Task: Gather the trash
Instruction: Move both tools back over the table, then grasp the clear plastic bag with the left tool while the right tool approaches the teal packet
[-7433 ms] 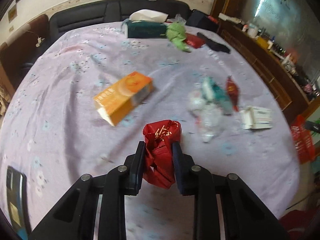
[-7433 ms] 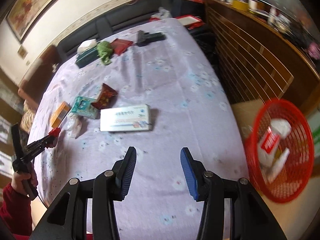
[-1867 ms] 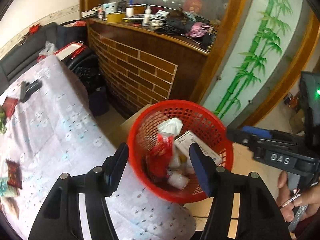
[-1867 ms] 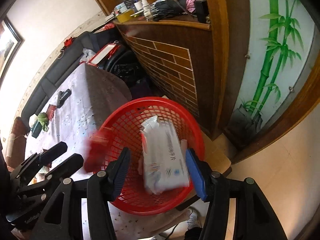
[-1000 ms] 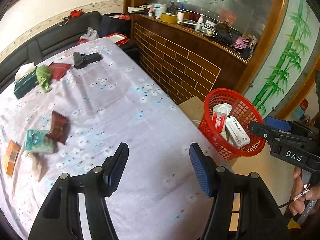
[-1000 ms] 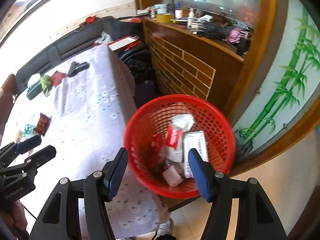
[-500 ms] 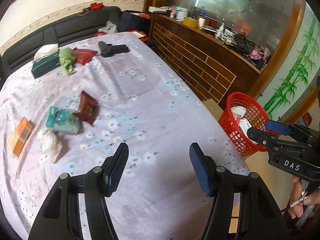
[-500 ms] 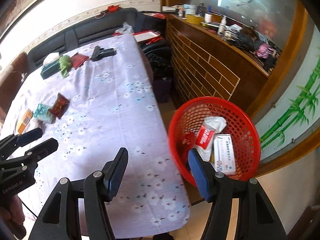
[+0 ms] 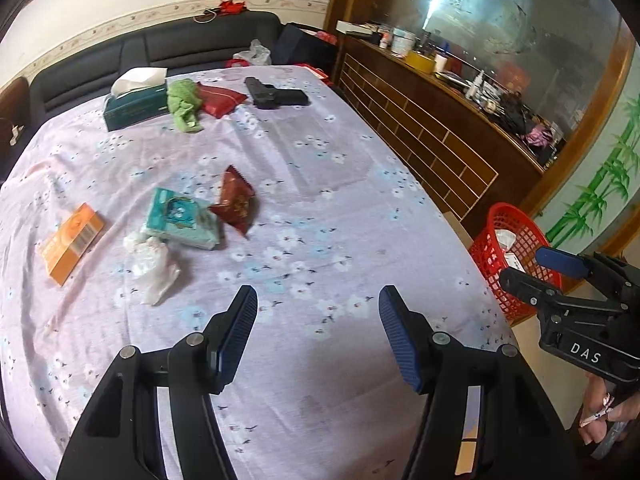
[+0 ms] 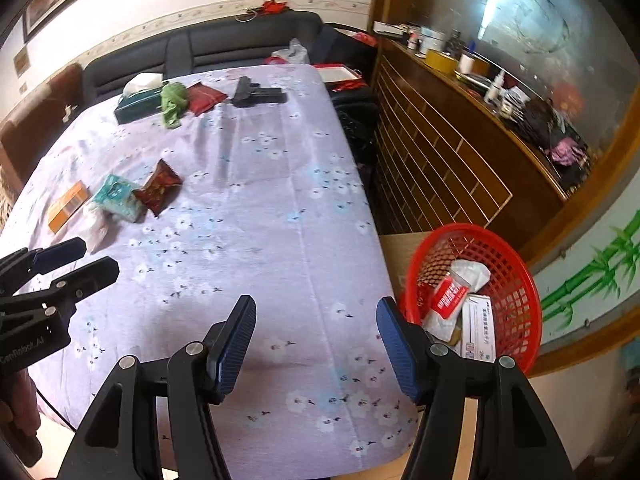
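My left gripper [image 9: 318,334] is open and empty above the near part of the lilac tablecloth [image 9: 320,208]. Trash lies ahead on its left: a dark red snack wrapper [image 9: 235,203], a teal tissue pack [image 9: 180,220], a crumpled clear plastic bag [image 9: 152,264] and an orange box [image 9: 71,237]. My right gripper [image 10: 316,340] is open and empty over the table's near right edge. The red mesh basket [image 10: 516,280] stands on the floor to its right, holding white boxes and wrappers [image 10: 460,300]. The same trash shows in the right wrist view, wrapper [image 10: 158,187] and tissue pack [image 10: 118,196].
At the table's far end lie a green tissue box [image 9: 134,104], a green cloth [image 9: 184,104], a red pouch [image 9: 220,98] and a black gun-shaped object [image 9: 276,96]. A black sofa [image 9: 160,52] runs behind. A wooden counter [image 9: 440,120] stands to the right.
Both grippers have swung away from the red basket toward the table. The scattered trash now lies nearer ahead of the left gripper. Both stay open.
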The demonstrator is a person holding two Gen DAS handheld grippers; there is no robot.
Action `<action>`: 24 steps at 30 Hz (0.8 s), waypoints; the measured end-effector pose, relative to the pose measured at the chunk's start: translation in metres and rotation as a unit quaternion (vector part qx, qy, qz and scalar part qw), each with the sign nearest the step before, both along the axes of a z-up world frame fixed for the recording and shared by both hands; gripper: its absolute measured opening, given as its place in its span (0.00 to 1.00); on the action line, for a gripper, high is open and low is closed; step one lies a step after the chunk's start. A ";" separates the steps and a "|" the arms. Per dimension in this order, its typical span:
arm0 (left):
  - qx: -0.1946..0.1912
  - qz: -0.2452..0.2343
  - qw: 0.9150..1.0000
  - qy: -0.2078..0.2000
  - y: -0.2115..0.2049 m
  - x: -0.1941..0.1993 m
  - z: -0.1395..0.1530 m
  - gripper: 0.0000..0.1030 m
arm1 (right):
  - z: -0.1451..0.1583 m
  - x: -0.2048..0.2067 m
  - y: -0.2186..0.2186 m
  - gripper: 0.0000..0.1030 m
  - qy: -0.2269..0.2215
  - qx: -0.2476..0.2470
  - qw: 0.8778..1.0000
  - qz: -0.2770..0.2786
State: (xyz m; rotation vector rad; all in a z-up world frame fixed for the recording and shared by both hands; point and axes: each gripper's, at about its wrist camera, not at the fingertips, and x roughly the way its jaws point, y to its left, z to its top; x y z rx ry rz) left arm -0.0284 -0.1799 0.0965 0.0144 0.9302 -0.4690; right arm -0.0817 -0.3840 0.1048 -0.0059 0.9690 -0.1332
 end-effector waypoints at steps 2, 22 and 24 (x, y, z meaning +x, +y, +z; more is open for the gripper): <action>-0.001 0.004 1.000 0.001 0.007 0.002 0.000 0.60 | 0.001 0.002 0.005 0.65 0.000 -0.003 1.000 0.004; -0.004 0.068 0.993 0.095 0.151 0.088 -0.047 0.65 | -0.017 0.007 0.015 0.66 0.037 0.052 0.998 0.004; -0.021 0.078 0.991 0.103 0.141 0.098 -0.052 0.65 | -0.018 0.006 0.015 0.66 0.040 0.050 0.998 0.002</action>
